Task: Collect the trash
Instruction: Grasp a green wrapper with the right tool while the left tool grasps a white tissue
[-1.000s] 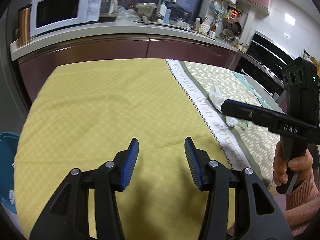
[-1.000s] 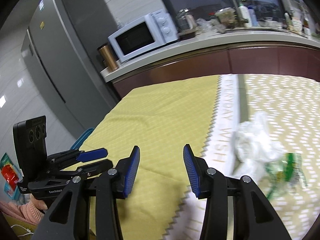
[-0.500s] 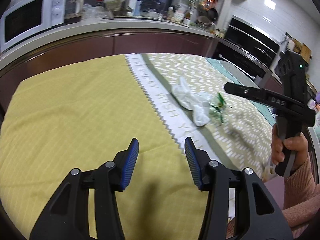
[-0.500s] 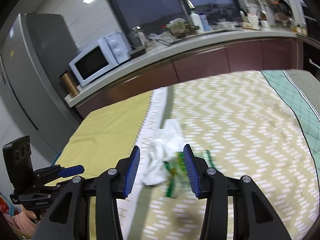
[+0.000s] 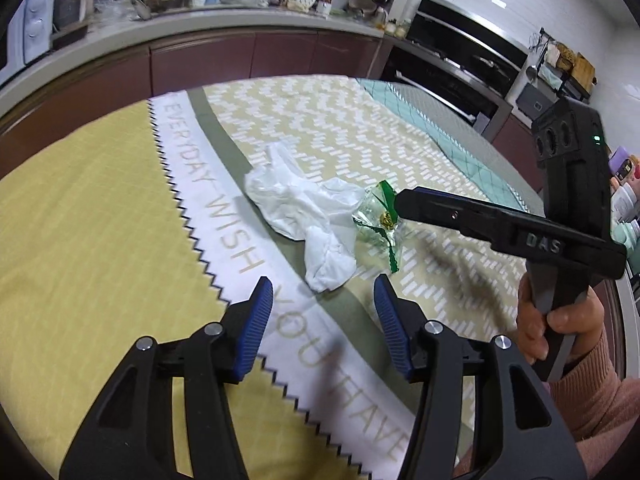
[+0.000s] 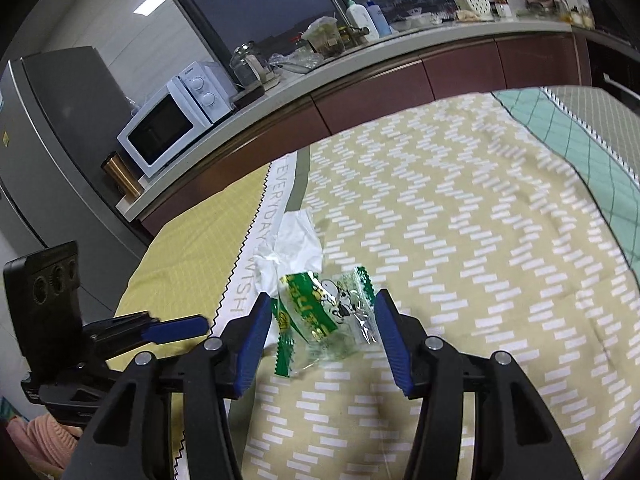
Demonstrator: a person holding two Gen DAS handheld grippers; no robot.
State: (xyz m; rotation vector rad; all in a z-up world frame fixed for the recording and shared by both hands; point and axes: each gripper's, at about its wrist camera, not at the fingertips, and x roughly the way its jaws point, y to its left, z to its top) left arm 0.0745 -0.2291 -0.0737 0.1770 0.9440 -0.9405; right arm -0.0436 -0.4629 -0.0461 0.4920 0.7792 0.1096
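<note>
Left wrist: left gripper point(image 5: 323, 312) spread wide, empty, above tablecloth point(image 5: 100, 216); tissue point(image 5: 304, 216) and wrapper point(image 5: 378, 222) lying ahead, touching.

Right wrist: right gripper point(image 6: 318, 334) spread wide, wrapper point(image 6: 326, 314) between fingers, ungripped; tissue point(image 6: 294, 246) just behind.

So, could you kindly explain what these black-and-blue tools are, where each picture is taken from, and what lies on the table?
There is no robot here: a person holds a hand-held claw in each hand, with a camera looking along its fingers. One picture is from the left claw, the other from the right claw. Both are open and hold nothing. On the tablecloth lie a crumpled white tissue and, beside it, a clear green-printed wrapper. The right claw has the wrapper between its open fingers, not yet gripped.
</note>
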